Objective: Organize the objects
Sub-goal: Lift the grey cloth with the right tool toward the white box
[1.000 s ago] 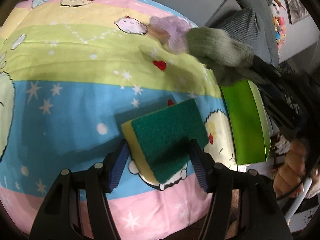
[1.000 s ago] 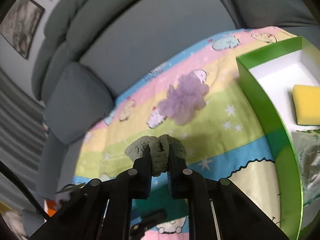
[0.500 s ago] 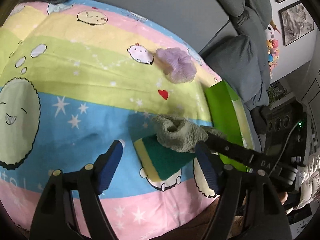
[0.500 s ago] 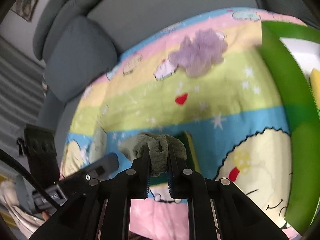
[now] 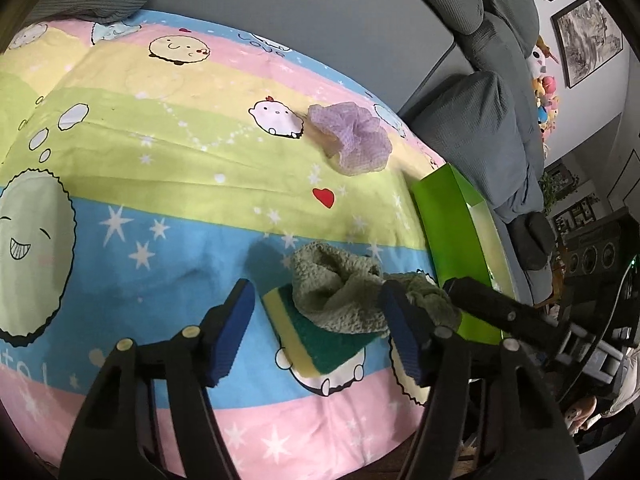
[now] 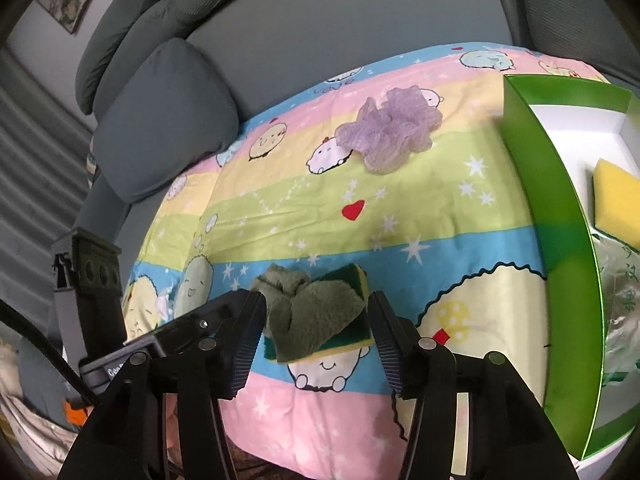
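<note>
A green-and-yellow scrub sponge [image 5: 320, 344] lies on the cartoon bedsheet [image 5: 160, 160]. An olive green cloth [image 5: 336, 292] is draped on top of it; both also show in the right wrist view, the cloth [image 6: 312, 316] over the sponge [image 6: 352, 280]. My left gripper [image 5: 316, 332] is open, its jaws on either side of the sponge. My right gripper [image 6: 316, 332] is open and empty, its jaws on either side of the cloth. A purple mesh bath pouf [image 5: 352, 144] lies farther back on the sheet.
A green box [image 6: 560, 240] with a white inside stands at the right and holds a yellow sponge [image 6: 616, 196] and a plastic packet [image 6: 624, 304]. Grey sofa cushions [image 6: 160, 120] ring the sheet behind and to the left.
My left gripper let go of the sponge and opened. My right gripper carried the olive cloth down onto the sponge and opened, leaving the cloth on it.
</note>
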Demonstrator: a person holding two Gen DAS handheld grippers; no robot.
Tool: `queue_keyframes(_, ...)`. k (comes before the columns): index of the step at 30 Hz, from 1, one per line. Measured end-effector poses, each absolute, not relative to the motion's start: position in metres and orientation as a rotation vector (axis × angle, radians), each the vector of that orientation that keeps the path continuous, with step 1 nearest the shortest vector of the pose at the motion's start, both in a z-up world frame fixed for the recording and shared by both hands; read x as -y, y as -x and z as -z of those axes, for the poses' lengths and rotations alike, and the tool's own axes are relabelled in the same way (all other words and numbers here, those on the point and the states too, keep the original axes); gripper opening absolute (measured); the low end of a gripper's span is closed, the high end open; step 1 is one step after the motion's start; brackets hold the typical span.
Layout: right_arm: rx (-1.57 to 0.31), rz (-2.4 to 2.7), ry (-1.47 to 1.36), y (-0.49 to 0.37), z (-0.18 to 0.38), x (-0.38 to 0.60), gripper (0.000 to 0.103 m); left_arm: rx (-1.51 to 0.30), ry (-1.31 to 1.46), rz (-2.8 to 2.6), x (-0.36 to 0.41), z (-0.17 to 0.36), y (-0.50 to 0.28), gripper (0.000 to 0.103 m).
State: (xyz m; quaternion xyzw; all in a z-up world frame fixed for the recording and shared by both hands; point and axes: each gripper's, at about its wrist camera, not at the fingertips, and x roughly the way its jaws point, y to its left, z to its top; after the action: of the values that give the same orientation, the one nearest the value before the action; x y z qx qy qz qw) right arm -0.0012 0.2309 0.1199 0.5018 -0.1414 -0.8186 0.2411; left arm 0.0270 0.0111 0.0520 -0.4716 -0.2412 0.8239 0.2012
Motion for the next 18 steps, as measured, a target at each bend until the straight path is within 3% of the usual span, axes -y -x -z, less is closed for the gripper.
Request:
queue_keyframes(5,0.409,2.230,-1.406,0.007,-0.114,-0.228,0.054,0.649,1.335,-2.291,-0.016,-0.049,-0.026,0.058)
queue_keyframes(18,0.335,2.220,-1.477,0.012,-0.099,-0.209,0.054,0.585,1.340,-2.267,-0.030,-0.046,-0.029,0.032)
